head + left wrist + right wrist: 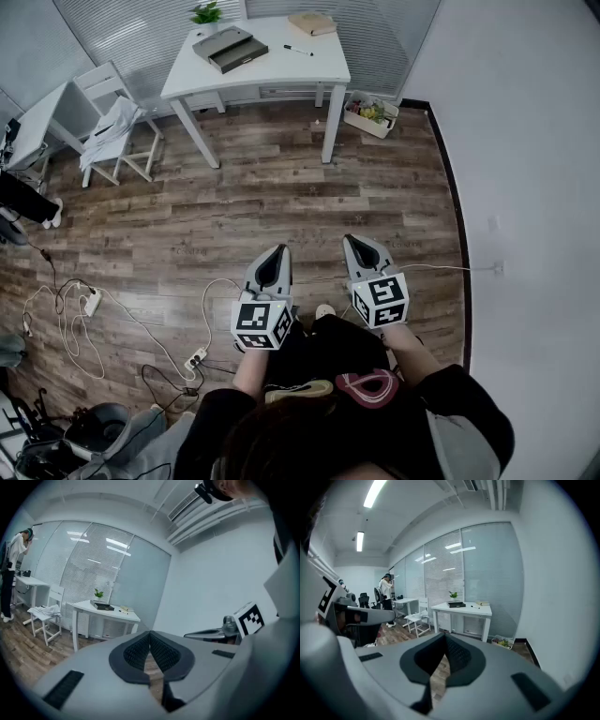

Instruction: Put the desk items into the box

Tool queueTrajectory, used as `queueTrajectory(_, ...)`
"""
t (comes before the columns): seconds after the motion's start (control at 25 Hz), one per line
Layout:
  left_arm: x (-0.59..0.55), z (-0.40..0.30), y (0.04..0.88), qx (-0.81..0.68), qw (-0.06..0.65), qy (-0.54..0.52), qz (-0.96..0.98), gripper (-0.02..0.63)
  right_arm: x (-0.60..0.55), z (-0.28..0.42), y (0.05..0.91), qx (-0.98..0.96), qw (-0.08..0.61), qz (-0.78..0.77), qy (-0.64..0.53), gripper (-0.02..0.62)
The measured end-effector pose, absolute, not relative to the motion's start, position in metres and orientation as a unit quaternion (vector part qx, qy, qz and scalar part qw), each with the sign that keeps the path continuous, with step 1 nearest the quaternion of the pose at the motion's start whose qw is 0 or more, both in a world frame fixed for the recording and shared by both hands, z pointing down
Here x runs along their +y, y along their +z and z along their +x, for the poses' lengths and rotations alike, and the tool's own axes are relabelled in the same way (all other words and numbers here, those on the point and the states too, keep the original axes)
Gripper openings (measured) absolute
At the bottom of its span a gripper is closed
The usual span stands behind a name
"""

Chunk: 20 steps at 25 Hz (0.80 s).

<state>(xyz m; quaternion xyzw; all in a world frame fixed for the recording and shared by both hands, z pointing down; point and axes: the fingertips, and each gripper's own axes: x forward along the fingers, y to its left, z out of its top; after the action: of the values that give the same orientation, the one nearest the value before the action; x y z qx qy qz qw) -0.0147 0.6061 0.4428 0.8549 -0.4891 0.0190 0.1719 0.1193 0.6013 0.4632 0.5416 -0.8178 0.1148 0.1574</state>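
Far across the room stands a white desk (281, 70). On it lie a grey box (230, 49), a small potted plant (206, 13), a tan book (312, 23) and a black pen (298, 51). My left gripper (278, 253) and right gripper (355, 244) are held side by side above the wooden floor, well short of the desk, both shut and empty. In the left gripper view the pads (140, 649) meet, with the desk (105, 609) beyond. The right gripper view shows its closed pads (457, 654), the desk (464, 609) and the box (456, 604).
A white chair (117, 127) draped with cloth stands left of the desk, beside another white table (37, 122). A small bin (370, 114) of items sits by the desk's right leg. Cables and power strips (94, 302) lie on the floor at left. A person (386, 592) stands far off.
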Motion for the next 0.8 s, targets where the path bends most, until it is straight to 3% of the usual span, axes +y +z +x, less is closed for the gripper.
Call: queueTrajectory(0.8,0.590,-0.062,0.456,-0.479,0.185,0.014,0.858,0.018,0.584,0.079,0.451,-0.819,0.142,0.549,0.088,0.008)
